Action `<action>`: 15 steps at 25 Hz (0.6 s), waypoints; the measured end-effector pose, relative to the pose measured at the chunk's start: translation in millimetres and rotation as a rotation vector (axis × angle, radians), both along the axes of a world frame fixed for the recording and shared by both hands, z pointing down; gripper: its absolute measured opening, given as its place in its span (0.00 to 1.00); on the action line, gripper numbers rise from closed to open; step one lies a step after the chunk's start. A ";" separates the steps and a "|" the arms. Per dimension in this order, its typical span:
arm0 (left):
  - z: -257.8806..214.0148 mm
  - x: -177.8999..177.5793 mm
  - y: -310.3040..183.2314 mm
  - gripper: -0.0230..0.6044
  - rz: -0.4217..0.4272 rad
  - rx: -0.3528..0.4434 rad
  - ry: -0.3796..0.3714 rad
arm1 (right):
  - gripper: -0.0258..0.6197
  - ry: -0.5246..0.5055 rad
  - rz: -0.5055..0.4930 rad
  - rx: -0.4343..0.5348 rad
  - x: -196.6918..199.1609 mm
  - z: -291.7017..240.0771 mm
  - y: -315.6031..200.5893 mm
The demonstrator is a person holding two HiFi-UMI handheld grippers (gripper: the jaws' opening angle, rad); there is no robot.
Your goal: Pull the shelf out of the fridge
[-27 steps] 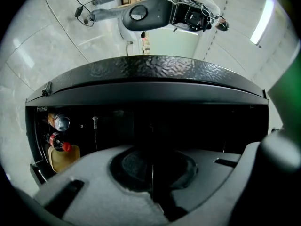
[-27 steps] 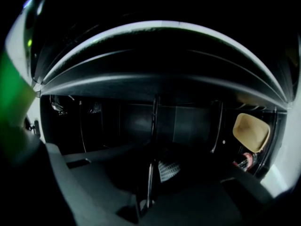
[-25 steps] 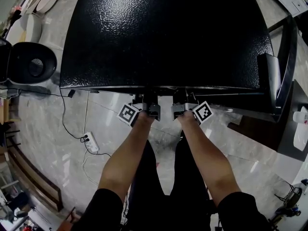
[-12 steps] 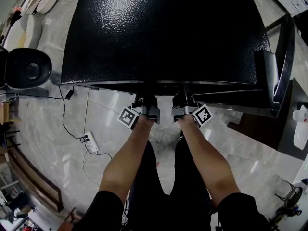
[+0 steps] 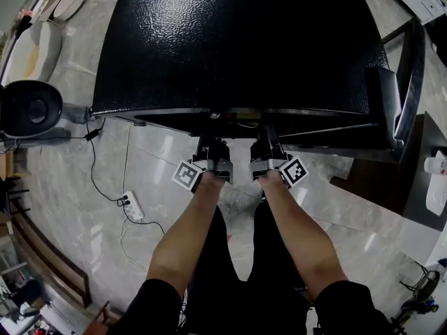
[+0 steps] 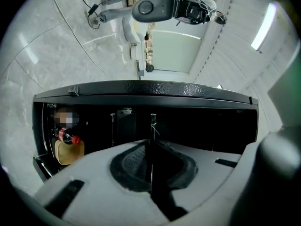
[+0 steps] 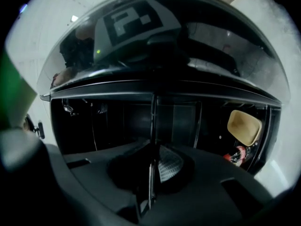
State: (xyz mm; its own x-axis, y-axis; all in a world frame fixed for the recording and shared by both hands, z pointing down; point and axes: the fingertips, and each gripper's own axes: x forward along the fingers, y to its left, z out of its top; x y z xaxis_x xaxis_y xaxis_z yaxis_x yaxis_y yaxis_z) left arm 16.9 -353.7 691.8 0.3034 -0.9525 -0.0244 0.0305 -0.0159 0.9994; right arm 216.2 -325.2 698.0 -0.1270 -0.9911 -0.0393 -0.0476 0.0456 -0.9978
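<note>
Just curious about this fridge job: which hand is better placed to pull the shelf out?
Neither; they match. The left gripper and right gripper are both shut on the shelf, side by side at the fridge opening.

- Fridge [image 5: 237, 40] top was black, pebbled and glossy.
- Floor [image 5: 77, 187] was polished, veined stone, reflective.
- Pads [image 6: 131, 161] on the jaws looked ribbed, matt, rubbery.

Glossy pale marble floor [image 5: 56, 159], white power strip [image 5: 133, 208], cable [image 5: 91, 166]
</note>
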 end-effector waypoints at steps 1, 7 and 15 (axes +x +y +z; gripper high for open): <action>-0.2 -0.3 1.5 0.08 -0.001 -0.001 0.000 | 0.09 -0.001 0.000 0.000 -0.2 -0.3 1.6; 1.4 -1.7 10.6 0.08 0.000 -0.013 -0.001 | 0.09 -0.013 0.008 -0.007 -1.5 1.7 12.8; 1.1 -4.2 22.5 0.08 0.020 -0.017 0.008 | 0.09 -0.015 0.015 -0.003 -4.2 1.7 28.1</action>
State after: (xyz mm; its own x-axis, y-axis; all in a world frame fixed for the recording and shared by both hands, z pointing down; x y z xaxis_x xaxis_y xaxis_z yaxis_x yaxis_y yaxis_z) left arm 12.7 -331.2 692.9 0.3218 -0.9467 -0.0112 0.0384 0.0013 0.9993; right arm 212.0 -297.2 699.7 -0.1116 -0.9930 -0.0377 -0.0335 0.0417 -0.9986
